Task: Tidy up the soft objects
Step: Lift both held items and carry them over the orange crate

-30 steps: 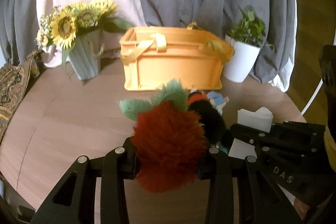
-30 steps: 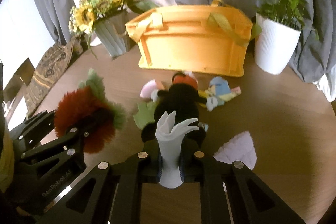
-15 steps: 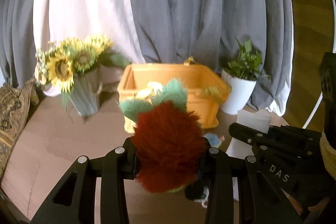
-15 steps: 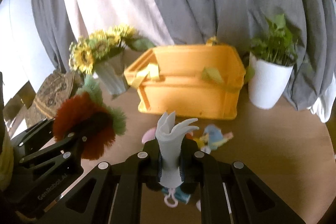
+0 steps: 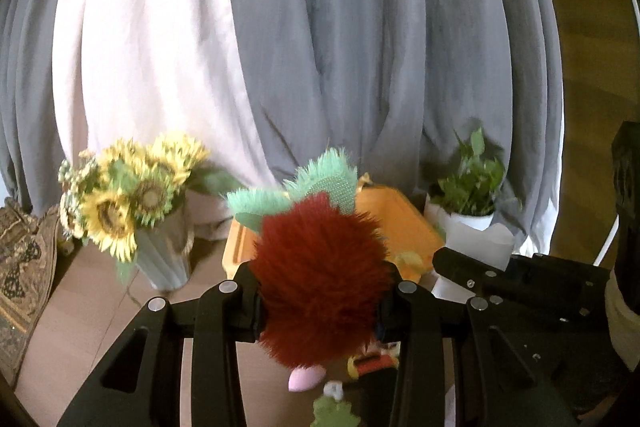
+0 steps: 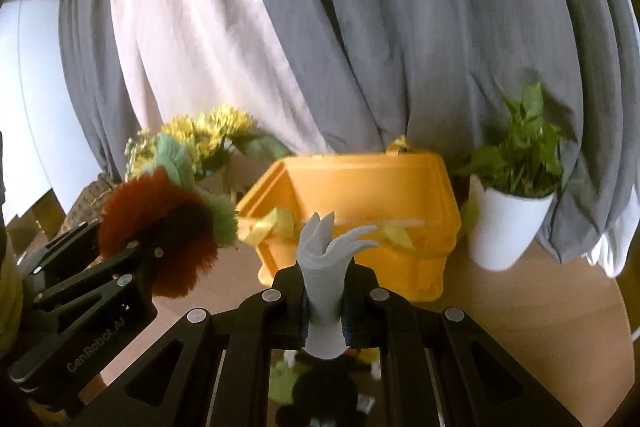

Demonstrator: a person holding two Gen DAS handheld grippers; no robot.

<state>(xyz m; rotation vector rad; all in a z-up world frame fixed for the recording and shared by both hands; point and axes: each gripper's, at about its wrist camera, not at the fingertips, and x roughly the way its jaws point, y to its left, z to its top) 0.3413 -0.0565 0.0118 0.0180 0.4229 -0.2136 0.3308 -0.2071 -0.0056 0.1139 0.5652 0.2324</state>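
Grey and white curtains [image 5: 320, 47] fill the background. In the left wrist view, the left gripper [image 5: 320, 303] is clamped on a red fluffy toy [image 5: 320, 283] at lower centre, before an orange crate [image 5: 396, 223] on the counter [image 5: 92, 307]. In the right wrist view, the right gripper [image 6: 324, 303] is clamped on a grey glove [image 6: 326, 267], with the crate behind at centre.
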